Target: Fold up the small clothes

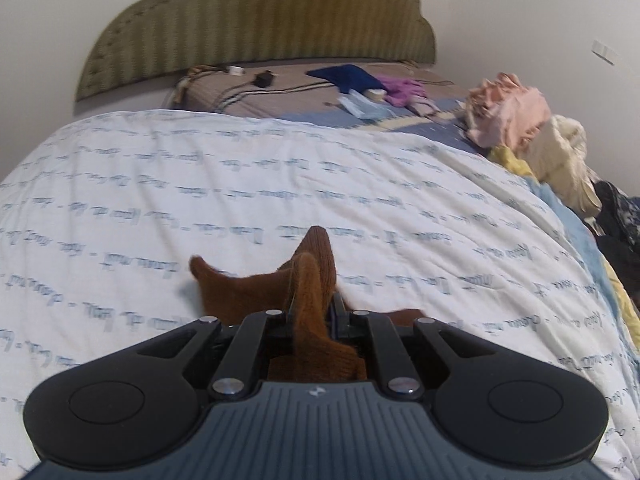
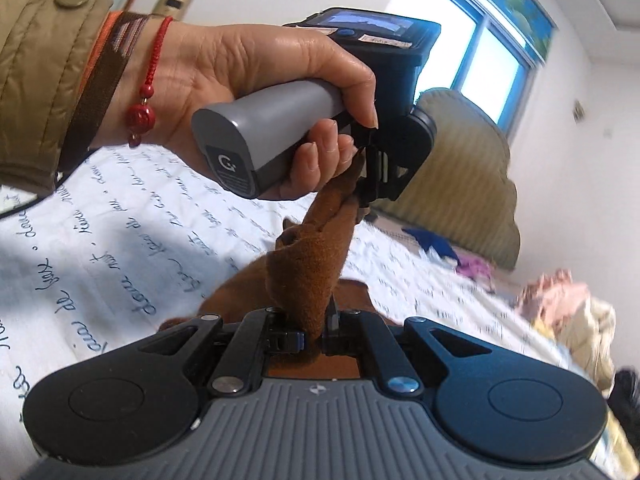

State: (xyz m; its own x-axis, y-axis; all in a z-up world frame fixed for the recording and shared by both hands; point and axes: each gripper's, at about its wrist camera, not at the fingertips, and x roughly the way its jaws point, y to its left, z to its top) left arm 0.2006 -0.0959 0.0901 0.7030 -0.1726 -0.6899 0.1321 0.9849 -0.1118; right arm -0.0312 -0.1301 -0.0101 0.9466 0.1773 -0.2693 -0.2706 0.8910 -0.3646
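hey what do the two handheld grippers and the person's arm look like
The left gripper has a grey handle with a round logo label, a dark blue head and a small screen. The right gripper has a ribbed grey body, black linkages and round side pads. The hand wears a red beaded cord bracelet and a tan quilted sleeve.

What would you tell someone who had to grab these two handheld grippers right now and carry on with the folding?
Left gripper: shut on one end of the brown glove, seen also in the right view, held by the person's hand.
Right gripper: shut on the other end of the same glove.
The glove hangs stretched between the two grippers, above the white printed bedsheet; some of it seems to trail down toward the sheet.
Done: glove picked up by both ends.
Left: fold it, lay it on the sheet. More clothes are piled along the bed's far edge, apparently unfolded.
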